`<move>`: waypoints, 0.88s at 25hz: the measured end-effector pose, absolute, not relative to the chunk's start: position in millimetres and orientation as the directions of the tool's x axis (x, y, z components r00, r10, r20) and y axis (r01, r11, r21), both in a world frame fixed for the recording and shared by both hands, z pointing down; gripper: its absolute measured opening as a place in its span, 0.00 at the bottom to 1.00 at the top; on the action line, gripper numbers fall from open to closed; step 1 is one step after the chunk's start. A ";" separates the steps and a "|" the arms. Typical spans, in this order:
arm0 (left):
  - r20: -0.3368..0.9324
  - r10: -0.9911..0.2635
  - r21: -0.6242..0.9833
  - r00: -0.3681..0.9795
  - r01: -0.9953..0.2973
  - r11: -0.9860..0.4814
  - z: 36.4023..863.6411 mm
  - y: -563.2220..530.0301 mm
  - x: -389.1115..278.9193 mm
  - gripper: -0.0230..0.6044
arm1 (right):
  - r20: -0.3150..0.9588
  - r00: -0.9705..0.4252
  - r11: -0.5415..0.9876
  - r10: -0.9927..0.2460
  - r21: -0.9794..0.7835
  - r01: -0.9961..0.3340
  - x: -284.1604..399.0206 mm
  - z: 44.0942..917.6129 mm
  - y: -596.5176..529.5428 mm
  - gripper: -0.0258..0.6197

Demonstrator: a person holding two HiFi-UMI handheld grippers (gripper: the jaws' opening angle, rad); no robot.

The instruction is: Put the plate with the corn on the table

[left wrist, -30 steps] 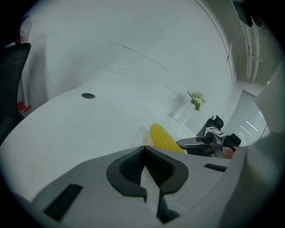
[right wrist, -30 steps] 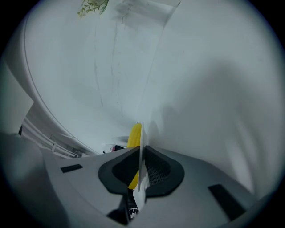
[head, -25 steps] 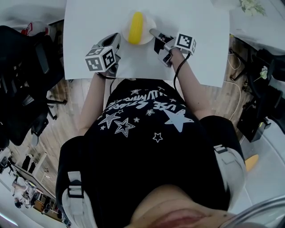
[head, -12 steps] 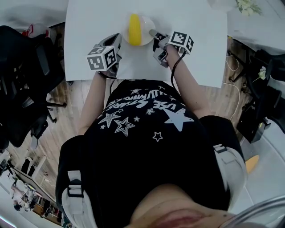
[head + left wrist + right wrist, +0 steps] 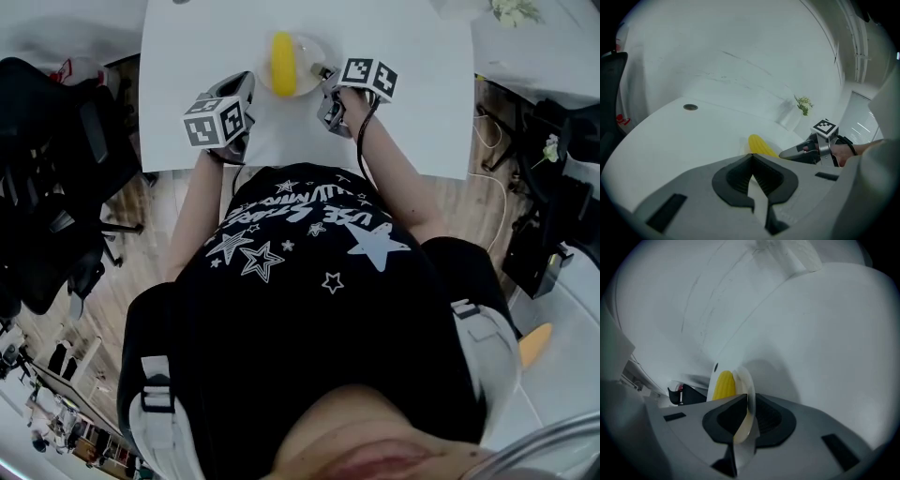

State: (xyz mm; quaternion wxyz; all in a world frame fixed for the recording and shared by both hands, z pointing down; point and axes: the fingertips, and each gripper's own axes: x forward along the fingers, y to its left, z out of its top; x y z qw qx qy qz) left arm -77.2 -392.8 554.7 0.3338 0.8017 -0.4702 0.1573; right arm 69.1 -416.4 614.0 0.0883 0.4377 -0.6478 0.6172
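A white plate (image 5: 306, 49) with a yellow corn cob (image 5: 282, 61) rests on the white table (image 5: 403, 122), near its middle. My right gripper (image 5: 322, 72) reaches it from the right. In the right gripper view the plate rim (image 5: 746, 380) stands between the jaws, with the corn (image 5: 724, 384) just beyond. These jaws are opening but still sit close on the rim. My left gripper (image 5: 244, 84) is shut on nothing, left of the plate and apart from it. The left gripper view shows the corn (image 5: 761, 144) and the right gripper (image 5: 783, 153) ahead.
A black office chair (image 5: 47, 169) stands on the wooden floor to the left. Another white table (image 5: 553, 47) with a small bunch of flowers (image 5: 514, 11) is at the right. A small round disc (image 5: 690, 107) lies far back on the table.
My right gripper has shifted a little left and farther in along the plate's edge, and its marker cube has turned. The plate, corn and left gripper have hardly moved.
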 end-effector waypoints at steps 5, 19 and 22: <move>0.561 -0.651 0.382 0.512 -0.857 -0.346 549.0 -388.0 -80.8 0.05 | 0.699 -0.563 -0.108 -0.441 -0.664 -0.740 66.0 615.5 -412.5 0.19; 0.534 -0.672 0.383 0.513 -0.856 -0.348 533.3 -363.9 -98.8 0.05 | 0.717 -0.477 -0.020 -0.508 -0.564 -0.826 71.6 606.1 -412.4 0.35; 0.526 -0.679 0.387 0.512 -0.855 -0.345 529.6 -358.9 -104.1 0.05 | 0.718 -0.456 -0.014 -0.526 -0.543 -0.839 75.7 601.8 -409.3 0.35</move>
